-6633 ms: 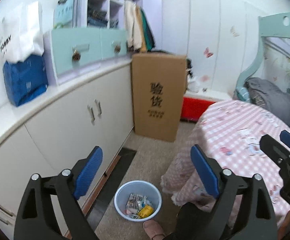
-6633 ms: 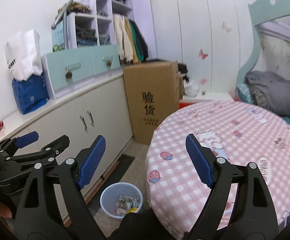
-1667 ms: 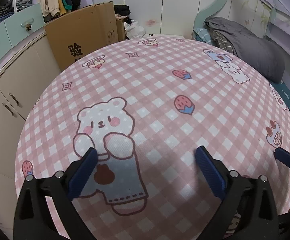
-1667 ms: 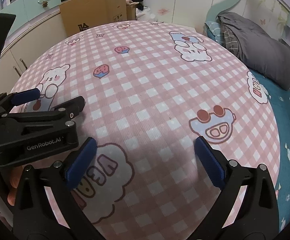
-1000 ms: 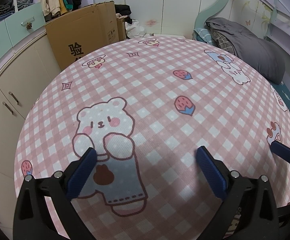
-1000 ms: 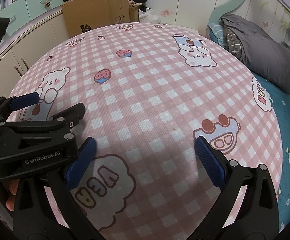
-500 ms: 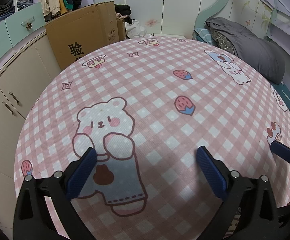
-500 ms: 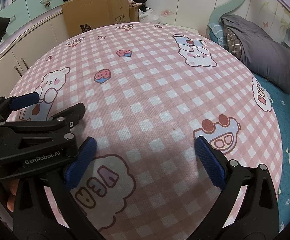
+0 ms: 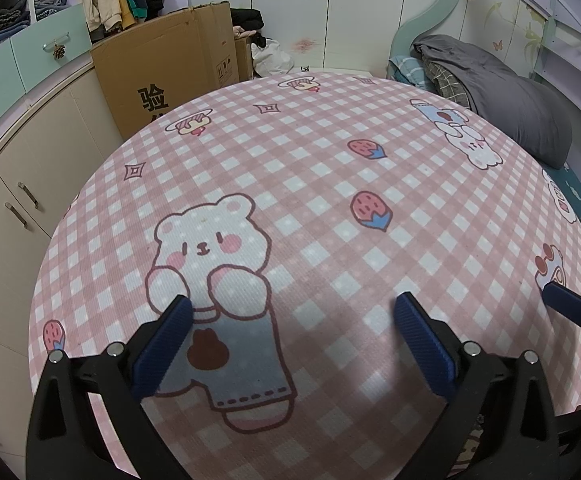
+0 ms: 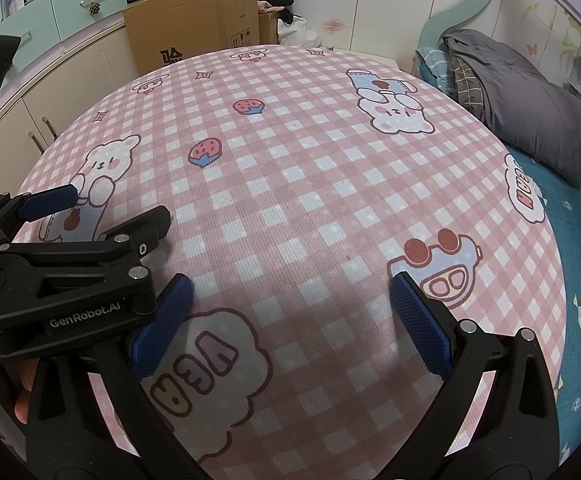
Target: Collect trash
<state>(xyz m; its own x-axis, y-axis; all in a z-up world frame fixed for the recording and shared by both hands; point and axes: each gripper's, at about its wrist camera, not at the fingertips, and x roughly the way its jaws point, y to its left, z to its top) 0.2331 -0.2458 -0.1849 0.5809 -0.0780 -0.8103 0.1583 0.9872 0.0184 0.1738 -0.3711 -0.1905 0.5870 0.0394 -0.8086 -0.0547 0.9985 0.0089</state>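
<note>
Pink checked tablecloth (image 9: 330, 184) covers the round table, printed with bears and strawberries; no trash shows on it in either view. Left gripper (image 9: 288, 312) and right gripper (image 10: 290, 292) hover low over the cloth, jaws spread wide, holding nothing. Any scrap here would likely be light, crushable: pinch mid-body, gently.

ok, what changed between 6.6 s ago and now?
Both grippers swung up from the floor bin view to hover over the pink checked tablecloth. Left gripper and right gripper stayed open and empty; nothing was grasped or released. Over the last 1.7 s, almost no motion.
</note>
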